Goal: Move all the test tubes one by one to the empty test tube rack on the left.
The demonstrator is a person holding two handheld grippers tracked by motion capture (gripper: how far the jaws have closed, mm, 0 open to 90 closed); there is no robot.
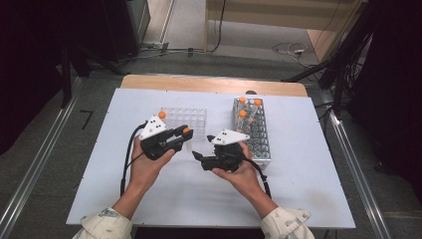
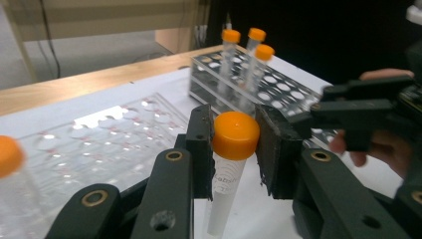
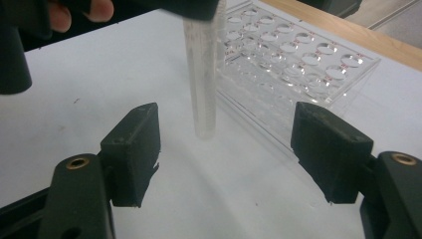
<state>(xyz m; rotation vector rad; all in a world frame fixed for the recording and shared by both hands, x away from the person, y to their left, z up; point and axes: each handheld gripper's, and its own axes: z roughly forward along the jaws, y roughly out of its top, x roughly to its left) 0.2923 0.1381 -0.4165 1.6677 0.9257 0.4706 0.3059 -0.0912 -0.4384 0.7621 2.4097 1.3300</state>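
My left gripper (image 2: 234, 149) is shut on a clear tube with an orange cap (image 2: 235, 134), holding it upright just above the white table. In the high view this left gripper (image 1: 183, 135) sits by the front edge of a flat clear rack (image 1: 191, 119). My right gripper (image 3: 226, 149) stands open, its jaws spread either side of the hanging tube's lower end (image 3: 201, 99) without touching it. From above, the right gripper (image 1: 203, 146) points left toward the held tube (image 1: 186, 131).
A taller rack (image 1: 256, 134) at the right holds three orange-capped tubes (image 1: 243, 107) at its far end. One more capped tube (image 1: 162, 114) stands at the clear rack's far left corner. The white mat (image 1: 149, 199) has free room in front.
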